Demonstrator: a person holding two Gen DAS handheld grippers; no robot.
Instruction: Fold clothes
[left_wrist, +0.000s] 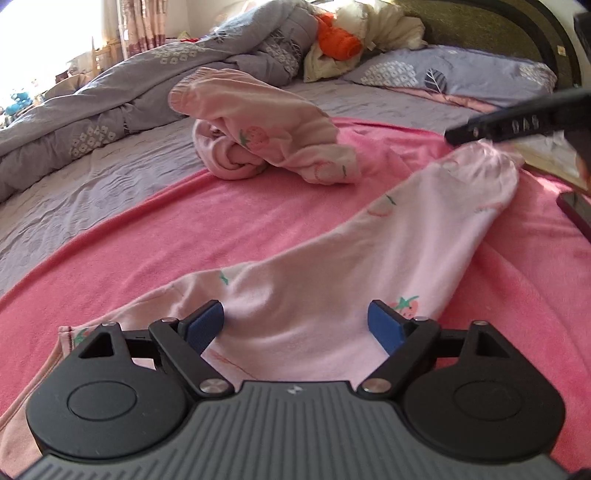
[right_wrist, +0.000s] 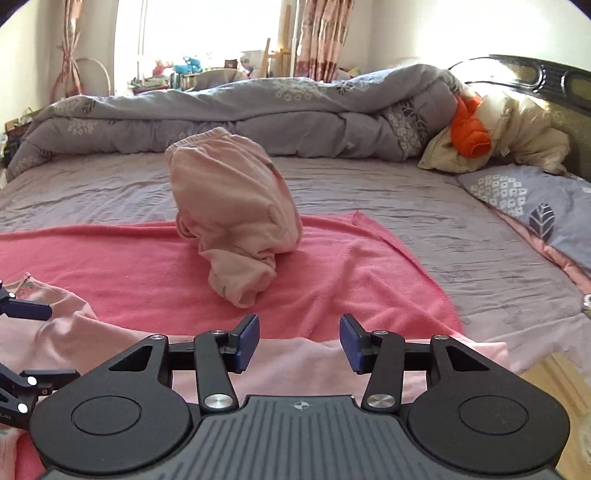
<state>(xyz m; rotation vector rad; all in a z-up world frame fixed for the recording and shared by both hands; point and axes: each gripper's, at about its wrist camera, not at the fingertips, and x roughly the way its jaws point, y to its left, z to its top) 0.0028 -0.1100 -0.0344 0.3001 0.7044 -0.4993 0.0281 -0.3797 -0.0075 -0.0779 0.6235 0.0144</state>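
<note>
Lying stretched across the pink towel (left_wrist: 280, 221) on the bed (right_wrist: 443, 229), the pale pink strawberry-print garment (left_wrist: 332, 266) runs from the towel's near edge, under the left gripper (left_wrist: 295, 321), away toward the towel's right side, where its gathered end sits just under a black part of the right gripper, seen blurred in the left wrist view. The left gripper's blue pads (left_wrist: 207, 325) stand wide apart above the cloth, one to either side of a raised fold, and nothing is pinched between them. The right gripper (right_wrist: 299, 341) hangs over the near edge of the towel with its jaws partly open; pink cloth shows below and between the pads, but they do not press on it. A second pink garment (right_wrist: 232, 218), bunched into a loose mound, sits toward the far edge of the towel, well apart from both grippers. Beyond it a grey quilt (right_wrist: 258, 114) is rolled along the far side of the bed, with an orange garment (right_wrist: 469, 129) and cream clothing (right_wrist: 524, 133) heaped at the headboard corner beside a grey pillow (right_wrist: 528, 203).
</note>
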